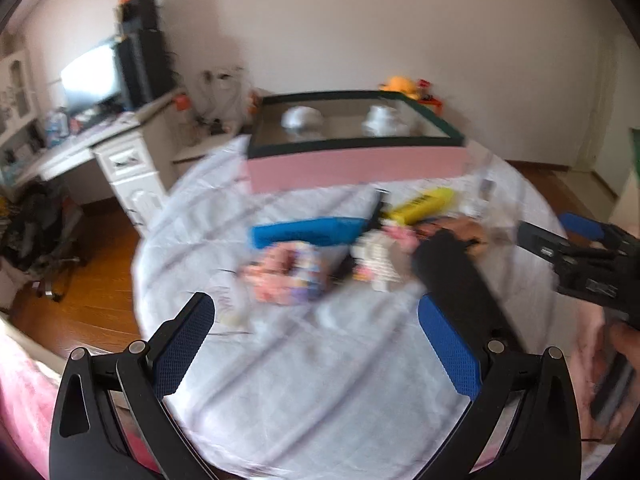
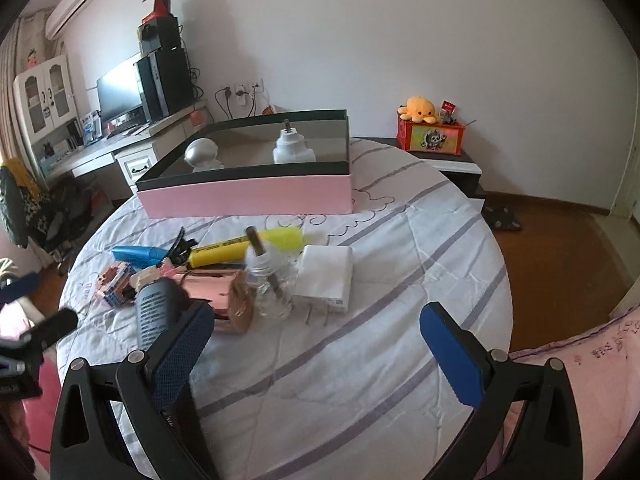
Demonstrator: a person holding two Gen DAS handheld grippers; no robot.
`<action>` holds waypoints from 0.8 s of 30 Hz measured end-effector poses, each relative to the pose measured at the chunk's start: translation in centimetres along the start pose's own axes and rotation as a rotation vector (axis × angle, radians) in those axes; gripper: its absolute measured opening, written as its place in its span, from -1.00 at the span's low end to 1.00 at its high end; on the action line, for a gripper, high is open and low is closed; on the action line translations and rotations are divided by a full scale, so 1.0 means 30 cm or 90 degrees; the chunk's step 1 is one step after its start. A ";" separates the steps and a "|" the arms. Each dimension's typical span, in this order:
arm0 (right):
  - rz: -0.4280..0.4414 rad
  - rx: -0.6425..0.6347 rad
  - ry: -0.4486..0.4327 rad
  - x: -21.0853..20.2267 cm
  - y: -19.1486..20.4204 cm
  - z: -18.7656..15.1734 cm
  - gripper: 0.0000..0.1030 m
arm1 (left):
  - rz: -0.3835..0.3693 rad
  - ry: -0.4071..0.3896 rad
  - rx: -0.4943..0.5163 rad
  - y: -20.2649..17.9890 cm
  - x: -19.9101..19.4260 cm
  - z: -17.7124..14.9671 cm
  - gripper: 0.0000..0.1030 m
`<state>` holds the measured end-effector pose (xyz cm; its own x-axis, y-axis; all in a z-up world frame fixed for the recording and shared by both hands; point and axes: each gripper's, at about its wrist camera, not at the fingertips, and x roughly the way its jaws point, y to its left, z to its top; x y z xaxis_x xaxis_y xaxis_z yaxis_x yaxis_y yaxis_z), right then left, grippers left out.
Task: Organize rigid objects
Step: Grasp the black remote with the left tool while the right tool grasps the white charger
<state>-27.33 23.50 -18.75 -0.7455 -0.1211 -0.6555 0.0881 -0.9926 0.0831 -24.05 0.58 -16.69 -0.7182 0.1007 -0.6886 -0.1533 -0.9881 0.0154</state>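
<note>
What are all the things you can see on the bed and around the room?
Box: one, pink outside, dark inside, far side of bed.
Plug-in devices: two, white and silver, inside box.
Highlighter-shaped item: one, yellow, middle of pile.
Blue tool: one, left of pile.
Glass bottle: one, clear, pile front.
White packet: one, right of bottle.
Pink shiny box: one, left of bottle.
Black cylinder: one, nearest left.
Octopus plush: one, orange, on red box.
Monitor: one, black, desk.
Left gripper: open.
Right gripper: open.

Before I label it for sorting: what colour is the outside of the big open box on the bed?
Pink, with a dark rim: the box shows best in the right wrist view.
</note>
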 end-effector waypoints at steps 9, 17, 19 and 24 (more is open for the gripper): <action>-0.033 0.049 0.007 -0.013 -0.142 -0.031 1.00 | -0.083 0.064 0.022 -0.243 0.096 -0.010 1.00; -0.013 0.042 0.033 0.017 -0.151 -0.057 1.00 | -0.111 0.094 0.038 -0.246 0.164 -0.062 0.45; -0.011 0.035 0.040 0.035 -0.138 -0.052 1.00 | -0.096 0.090 0.053 -0.226 0.149 -0.069 0.20; -0.027 -0.002 0.062 0.102 -0.081 -0.018 1.00 | -0.079 0.093 0.037 -0.133 0.133 -0.079 0.18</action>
<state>-29.46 25.55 -21.37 -0.6806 -0.0789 -0.7284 0.0598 -0.9968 0.0521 -24.70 4.66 -21.21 -0.5862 0.1986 -0.7854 -0.2761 -0.9604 -0.0368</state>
